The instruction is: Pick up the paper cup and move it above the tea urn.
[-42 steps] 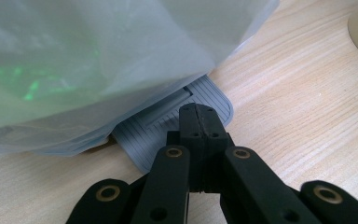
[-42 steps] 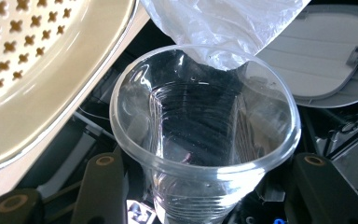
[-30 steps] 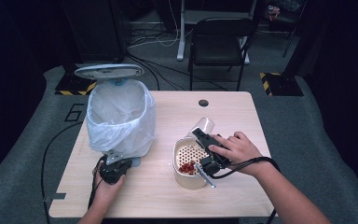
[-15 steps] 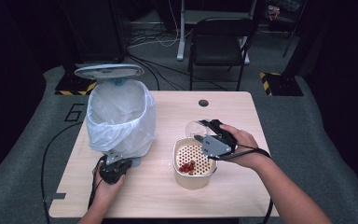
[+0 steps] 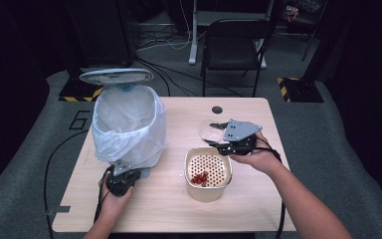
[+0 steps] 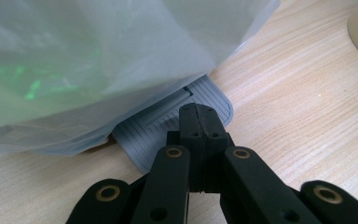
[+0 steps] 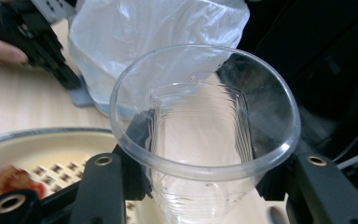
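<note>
A bin lined with a white plastic bag (image 5: pixel 129 124) stands at the table's left, its lid (image 5: pixel 116 75) raised. My left gripper (image 5: pixel 122 175) is shut, with its tips (image 6: pixel 196 112) resting on the bin's grey ribbed pedal (image 6: pixel 168 121). A cream strainer bowl (image 5: pixel 188 172) holding red bits (image 5: pixel 200 178) sits at mid-table. Just behind the bowl, my right gripper (image 5: pixel 224 139) is shut on a clear plastic cup (image 5: pixel 210 130). In the right gripper view the cup (image 7: pixel 200 140) stands mouth-up between the jaws of the right gripper (image 7: pixel 200 168), looking empty, with the bowl's rim (image 7: pixel 51 135) below it.
A black chair (image 5: pixel 236 45) stands beyond the table's far edge, and cables lie on the floor. A small round hole (image 5: pixel 217 109) marks the tabletop near the far edge. Bare wood lies in front of the bowl and to its right.
My right gripper has lifted the cup off the bowl, carrying it up and toward the table's far side. The left gripper has stayed on the pedal.
</note>
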A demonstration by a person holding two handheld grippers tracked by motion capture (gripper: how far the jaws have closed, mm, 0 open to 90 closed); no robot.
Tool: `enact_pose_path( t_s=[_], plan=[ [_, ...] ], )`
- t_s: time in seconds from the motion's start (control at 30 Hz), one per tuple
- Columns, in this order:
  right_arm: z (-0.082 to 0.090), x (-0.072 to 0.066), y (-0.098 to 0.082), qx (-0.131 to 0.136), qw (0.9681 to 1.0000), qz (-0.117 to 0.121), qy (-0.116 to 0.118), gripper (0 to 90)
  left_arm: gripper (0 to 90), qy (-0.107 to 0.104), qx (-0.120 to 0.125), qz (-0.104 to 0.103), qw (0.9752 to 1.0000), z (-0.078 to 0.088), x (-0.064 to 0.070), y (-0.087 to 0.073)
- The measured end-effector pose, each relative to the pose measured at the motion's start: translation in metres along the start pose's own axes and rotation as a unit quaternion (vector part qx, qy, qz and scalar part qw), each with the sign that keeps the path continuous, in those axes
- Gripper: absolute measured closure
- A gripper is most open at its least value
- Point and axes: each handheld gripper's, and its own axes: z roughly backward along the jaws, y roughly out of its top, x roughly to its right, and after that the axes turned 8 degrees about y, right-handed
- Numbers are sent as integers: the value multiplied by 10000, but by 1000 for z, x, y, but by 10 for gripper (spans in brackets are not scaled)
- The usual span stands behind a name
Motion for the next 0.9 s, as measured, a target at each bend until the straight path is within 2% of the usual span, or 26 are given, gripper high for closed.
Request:
enact_pose_path(
  t_s=[0.07,0.13,0.27,0.37,0.47,0.63,0.77,0.87,0.9],
  plan=[
    [-1,4,-1,49,9992,-363,131,483,900,0,1,1,10000,0,0,0],
    [-1,8,-1,164,9970,-715,248,483,900,-2,1,2,10000,0,0,0],
    [0,13,1,311,9930,-1095,309,483,900,-3,6,5,10000,0,0,0],
    [1,14,4,333,9908,-1276,300,483,900,-2,4,3,10000,0,0,0],
    [2,15,11,281,9902,-1346,256,484,900,0,5,5,10000,0,0,0],
    [4,18,22,348,9873,-1517,314,484,900,-2,-4,-4,10000,0,0,0],
    [5,20,31,486,9825,-1760,376,484,900,-7,-6,-5,10000,0,0,0],
    [4,22,33,486,9809,-1843,384,484,900,-8,-2,5,10000,0,0,0],
    [4,24,34,514,9791,-1922,431,484,900,3,55,106,9999,-1,2,0]
  ],
)
